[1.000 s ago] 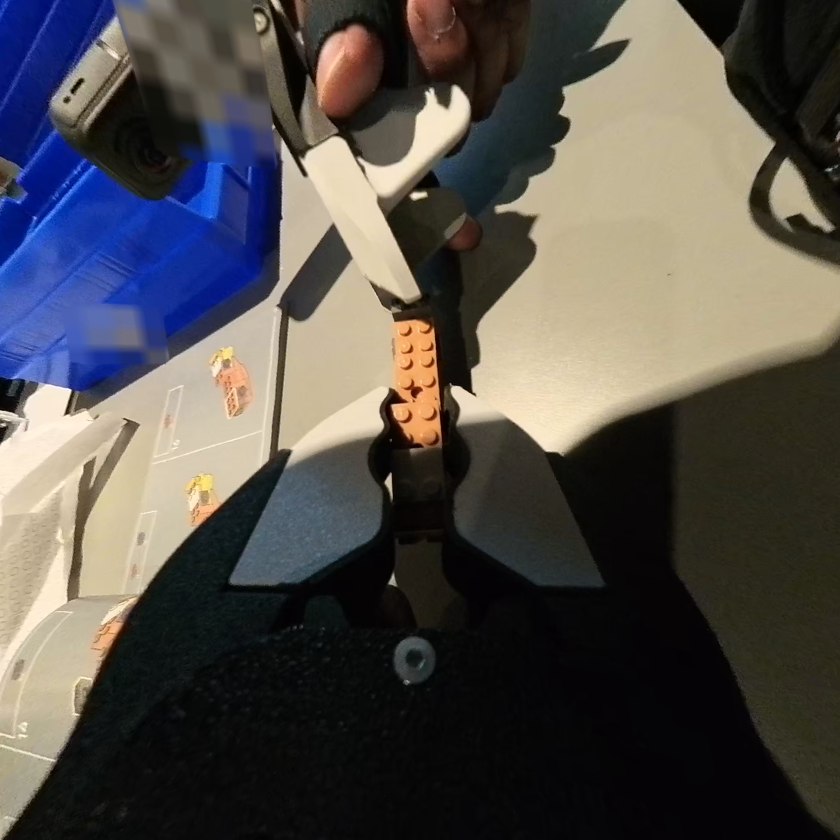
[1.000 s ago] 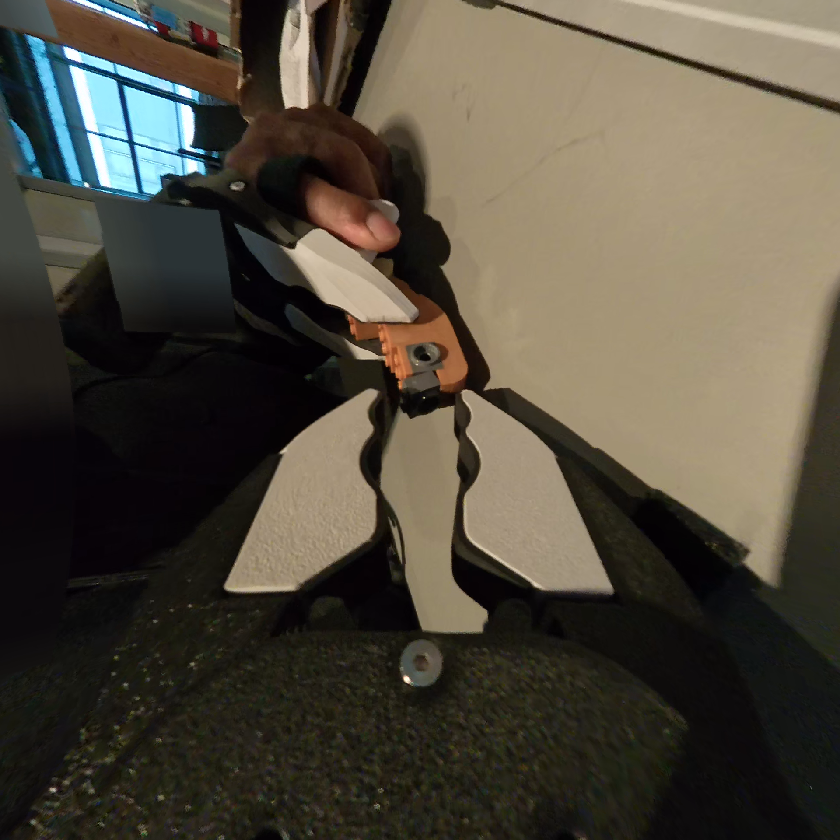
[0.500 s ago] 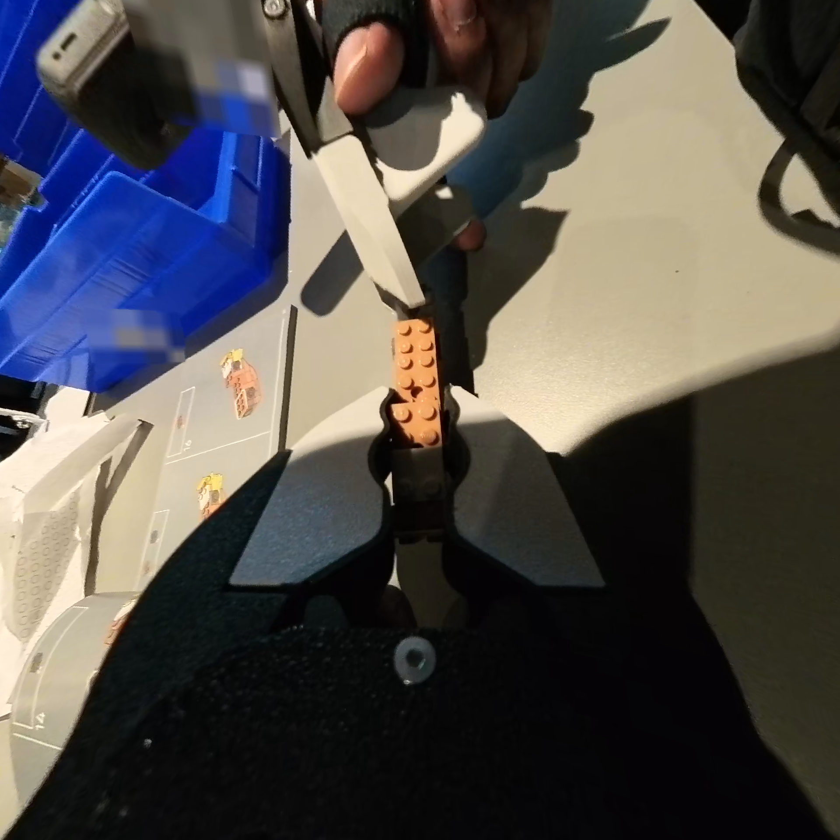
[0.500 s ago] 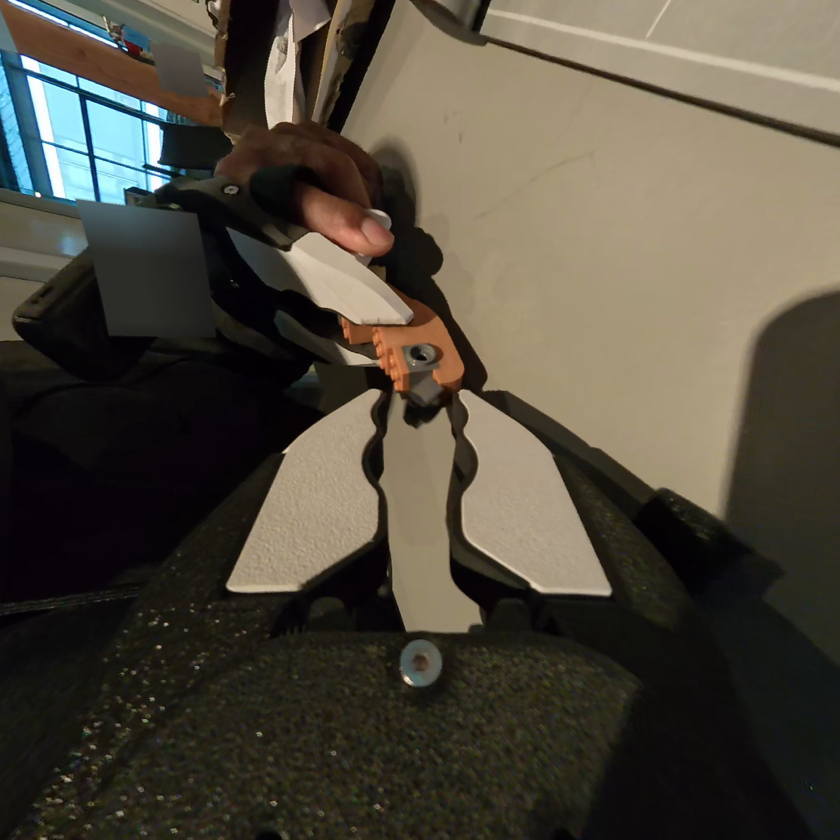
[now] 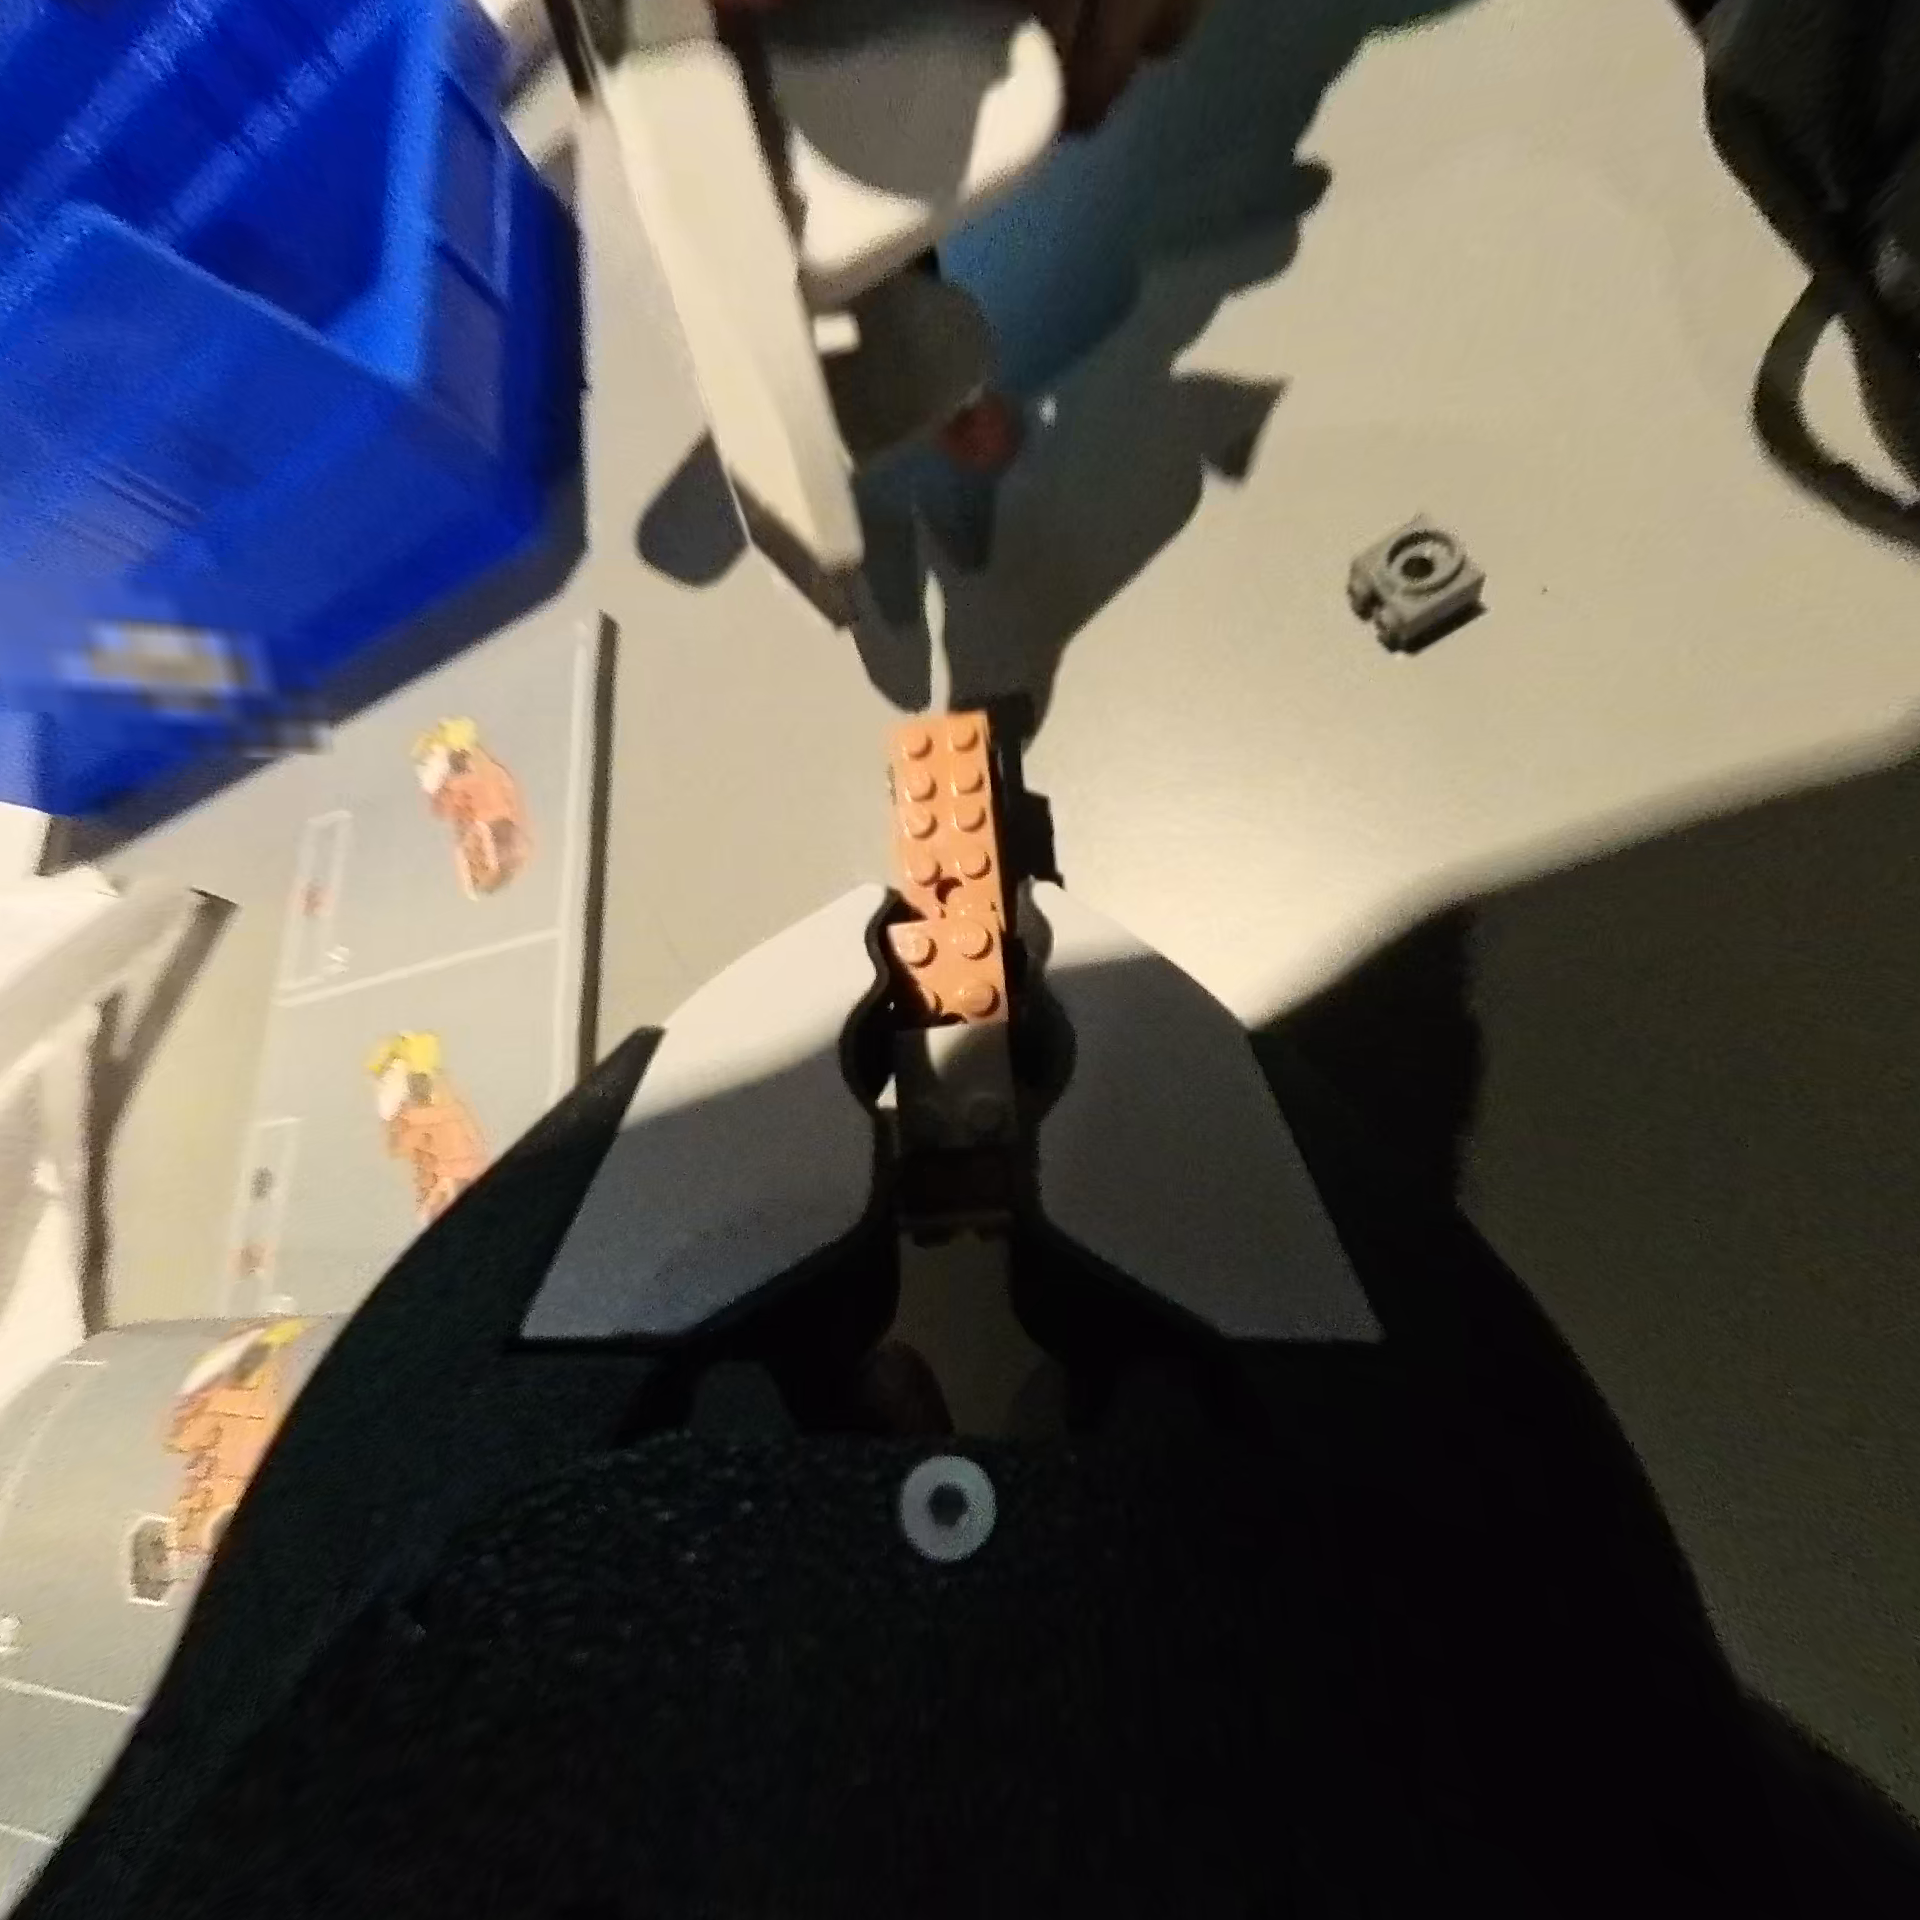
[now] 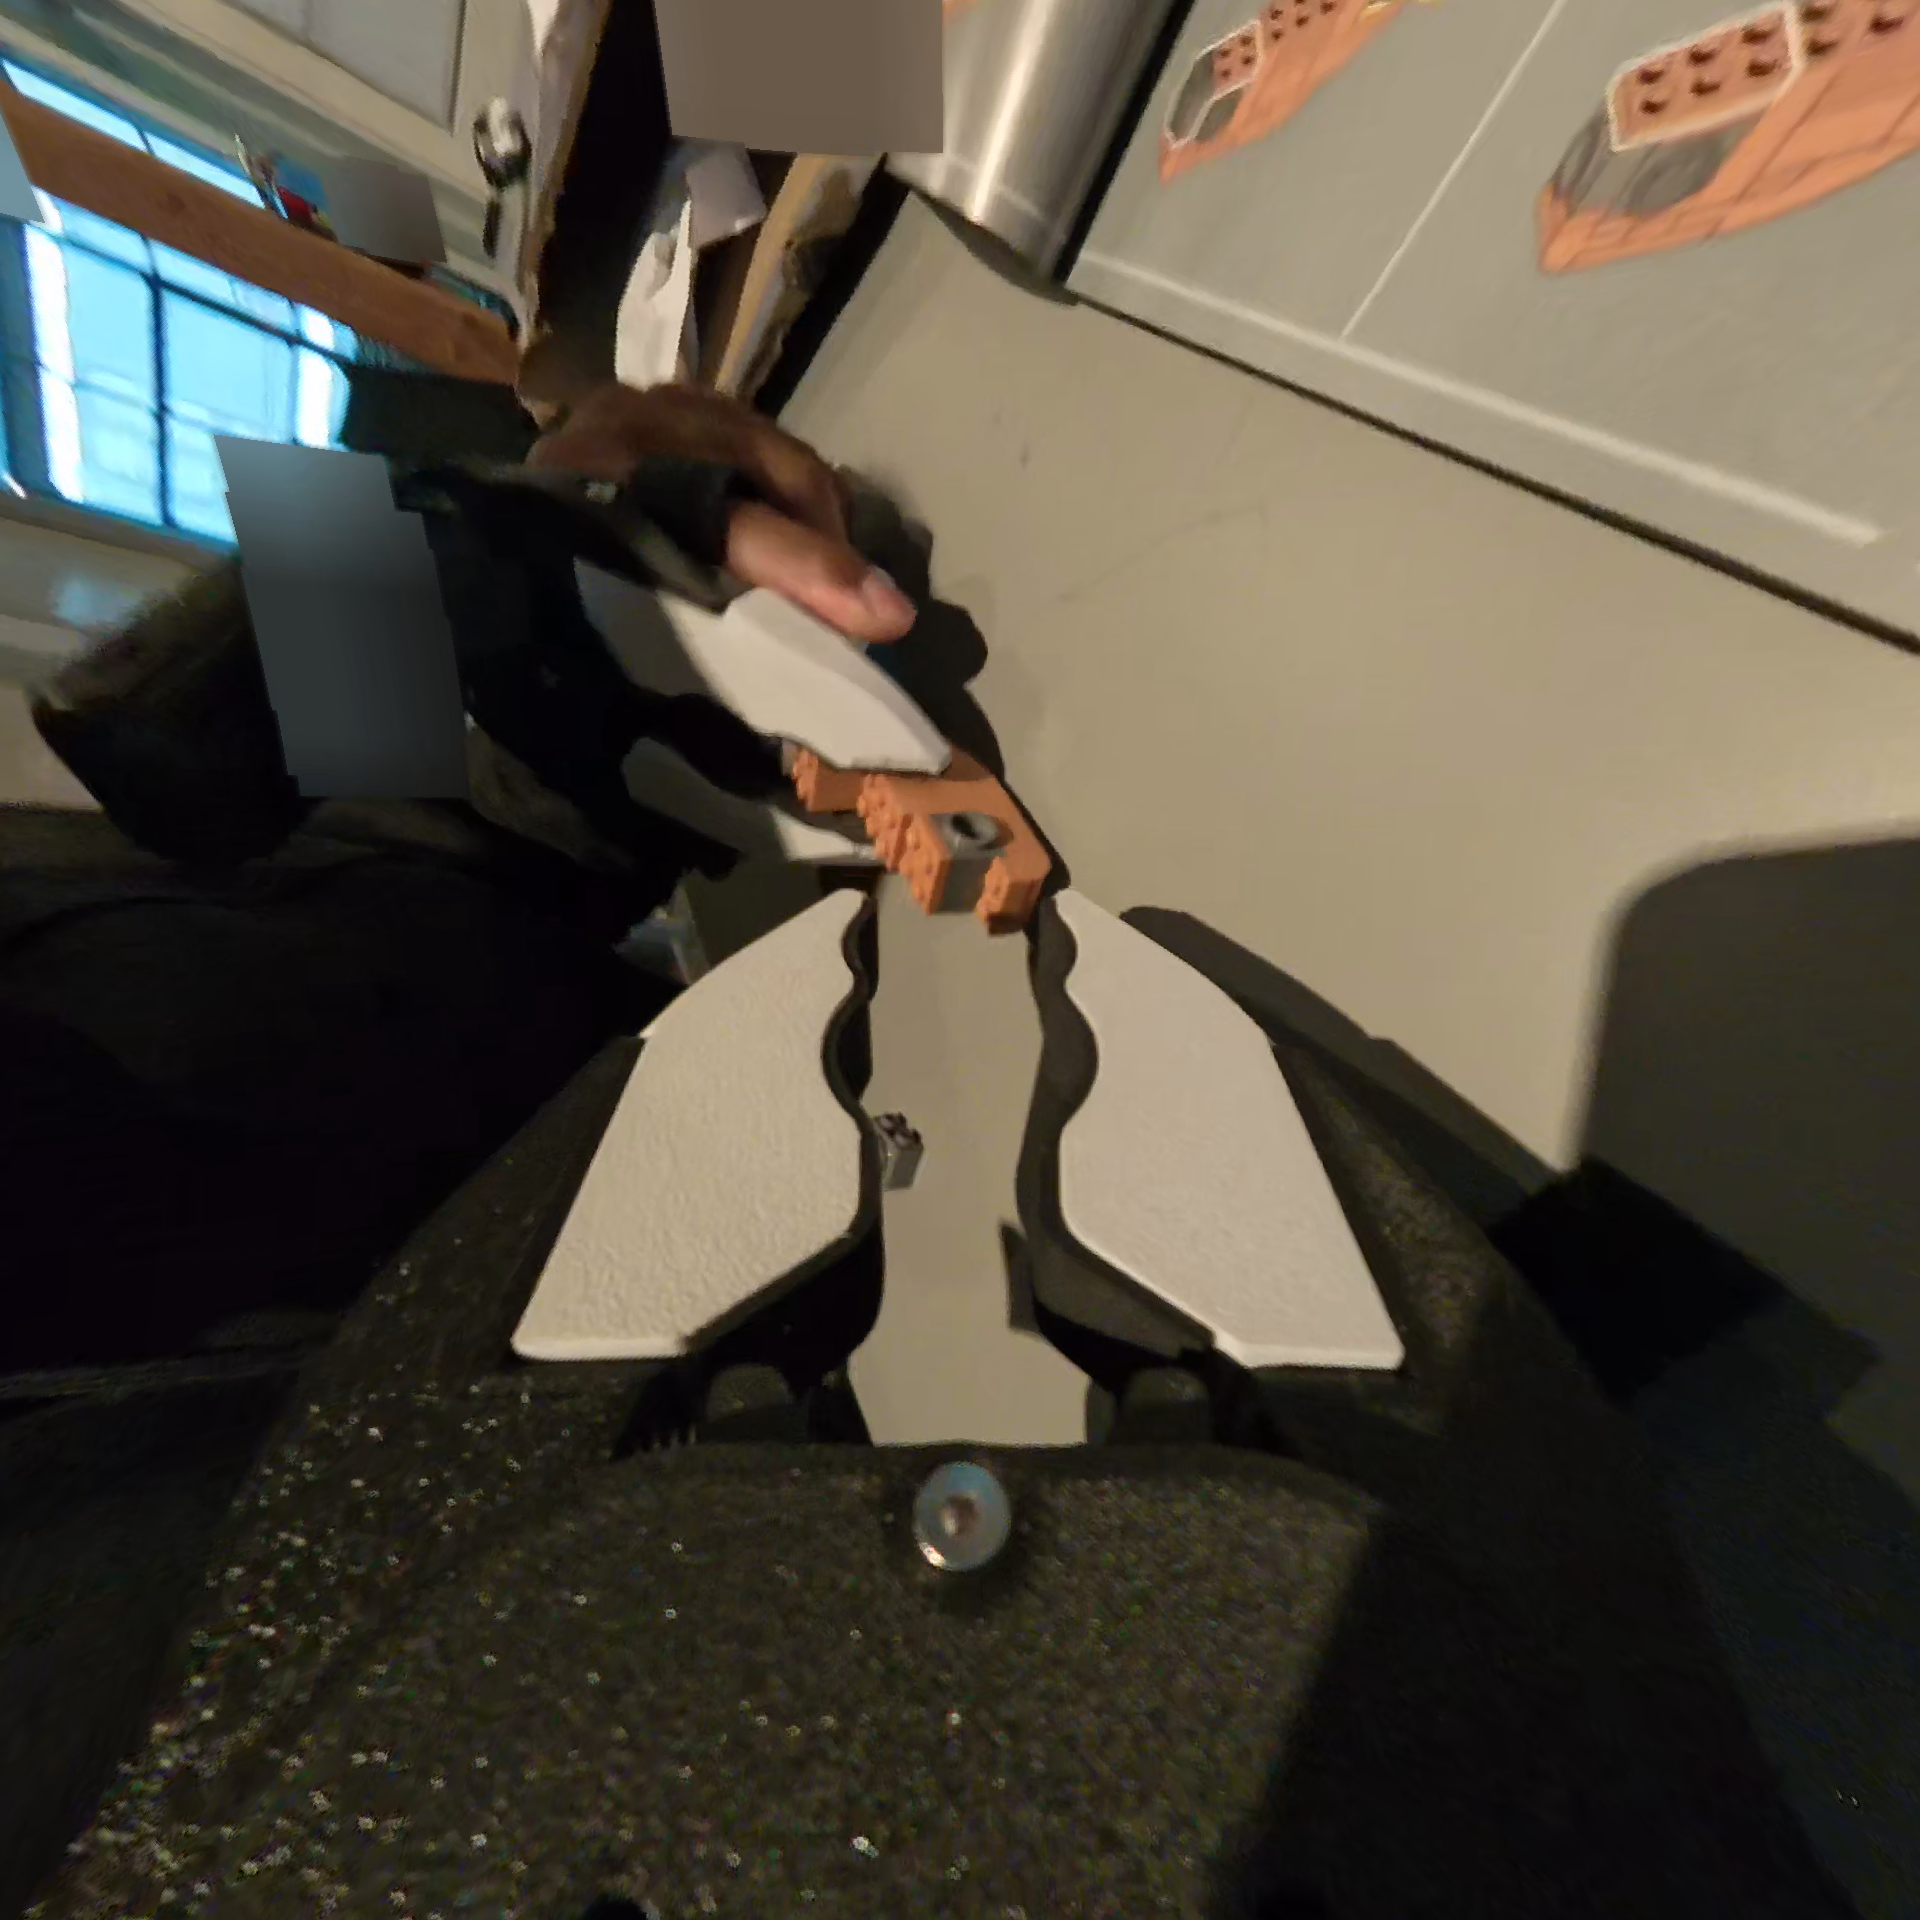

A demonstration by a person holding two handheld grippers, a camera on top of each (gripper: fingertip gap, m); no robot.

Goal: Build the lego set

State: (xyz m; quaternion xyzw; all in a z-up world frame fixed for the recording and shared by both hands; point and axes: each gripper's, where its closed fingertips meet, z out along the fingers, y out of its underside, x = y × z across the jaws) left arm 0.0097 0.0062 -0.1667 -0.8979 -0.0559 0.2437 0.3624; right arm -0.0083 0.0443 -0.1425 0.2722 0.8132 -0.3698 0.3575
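While the left claw [image 5: 951, 935] clenches an orange lego assembly [image 5: 951, 831] above the grey table [image 5: 1351, 831], a grey brick [image 5: 1415, 582] lies apart near blue bins [image 5: 260, 312]. Seen opposite, the right claw [image 6: 951, 914] gapes empty; windows [image 6: 156, 384] glow behind.

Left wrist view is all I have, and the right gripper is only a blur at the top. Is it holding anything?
Observer: No. The right wrist view shows the right gripper open, with nothing between its fingers.
Operator: What is on the far end of the orange assembly?
Observer: A grey piece with a round hole is set into the orange assembly, which the left gripper clamps.
Operator: I see a loose grey piece on the table.
Observer: Likely the same one shows in the right wrist view, lying in the gap between the open fingers.
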